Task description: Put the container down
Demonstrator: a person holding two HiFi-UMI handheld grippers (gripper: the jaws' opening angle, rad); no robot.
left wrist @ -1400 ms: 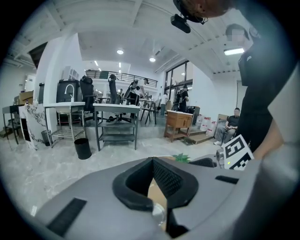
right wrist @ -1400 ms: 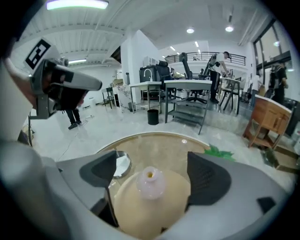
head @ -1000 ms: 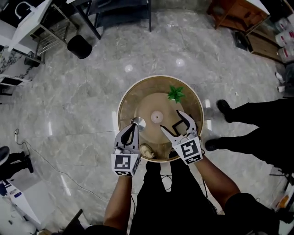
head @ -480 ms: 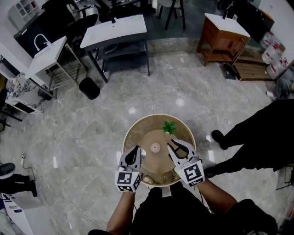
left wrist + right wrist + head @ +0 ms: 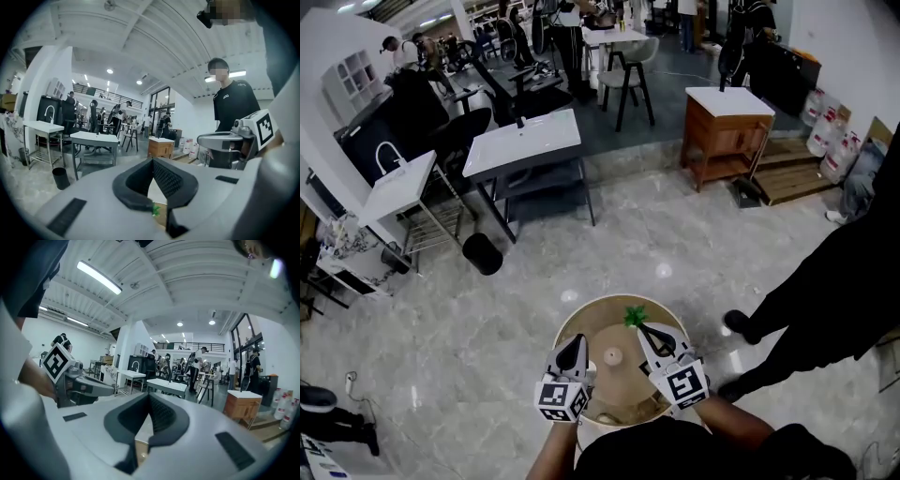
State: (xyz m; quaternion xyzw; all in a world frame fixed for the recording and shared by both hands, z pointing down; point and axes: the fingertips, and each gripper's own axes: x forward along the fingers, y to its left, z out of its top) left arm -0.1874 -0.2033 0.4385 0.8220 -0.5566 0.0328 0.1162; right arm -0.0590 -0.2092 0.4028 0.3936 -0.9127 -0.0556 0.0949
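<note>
Container [image 5: 592, 367] sits on the round counter [image 5: 598, 323] toward its near edge, just beside the left gripper [image 5: 578, 343] and outside both sets of jaws. Left jaws are clenched on nothing. The right gripper [image 5: 645, 331] has just closed its jaws, also empty. A green plant [image 5: 633, 317] stands at the counter's far rim, and a bystander's legs [image 5: 797, 309] are right of the counter.

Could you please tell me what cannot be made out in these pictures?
- Head view: the round table's near rim is hidden by the left gripper, right gripper and the person's body.
- Head view: the small pale thing at the table's middle is too small to identify.
- Left gripper view: shut jaws hide the table, except a green plant tip.
</note>
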